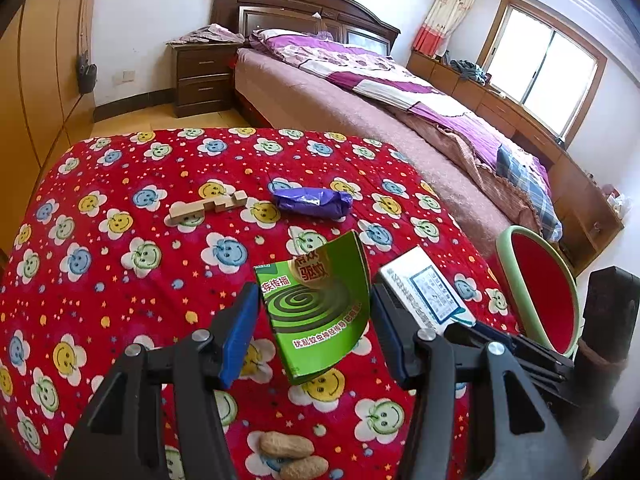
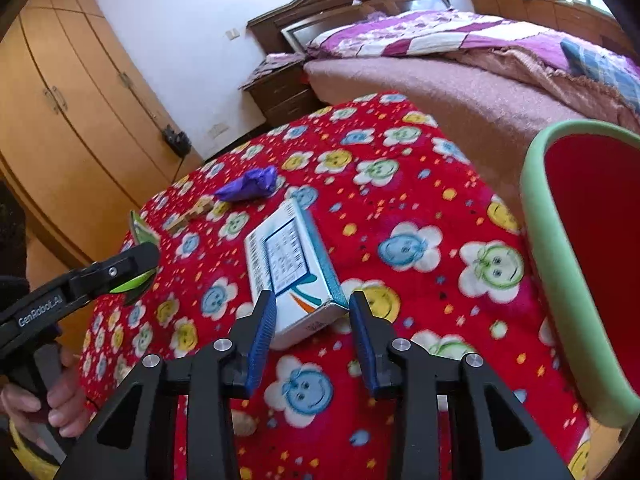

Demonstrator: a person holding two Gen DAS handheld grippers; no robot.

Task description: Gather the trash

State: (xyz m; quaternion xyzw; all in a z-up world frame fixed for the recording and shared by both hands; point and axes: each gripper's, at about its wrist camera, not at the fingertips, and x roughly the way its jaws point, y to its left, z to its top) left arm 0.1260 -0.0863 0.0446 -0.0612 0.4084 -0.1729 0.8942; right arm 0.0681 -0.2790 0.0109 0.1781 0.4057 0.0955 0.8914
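A green mosquito-coil carton hangs tilted above the red flowered cloth, and my left gripper is shut on its two edges. From the right wrist view the left gripper shows at the left with a bit of green in it. A white and blue box lies on the cloth. My right gripper is shut on its near end, one blue pad against each side. The same box appears right of the carton. A red bin with a green rim stands at the right edge.
A crumpled purple wrapper and pale wooden blocks lie farther back on the cloth. Two peanuts sit near the front. A bed, a nightstand and a wardrobe stand beyond. A person's hand holds the left gripper.
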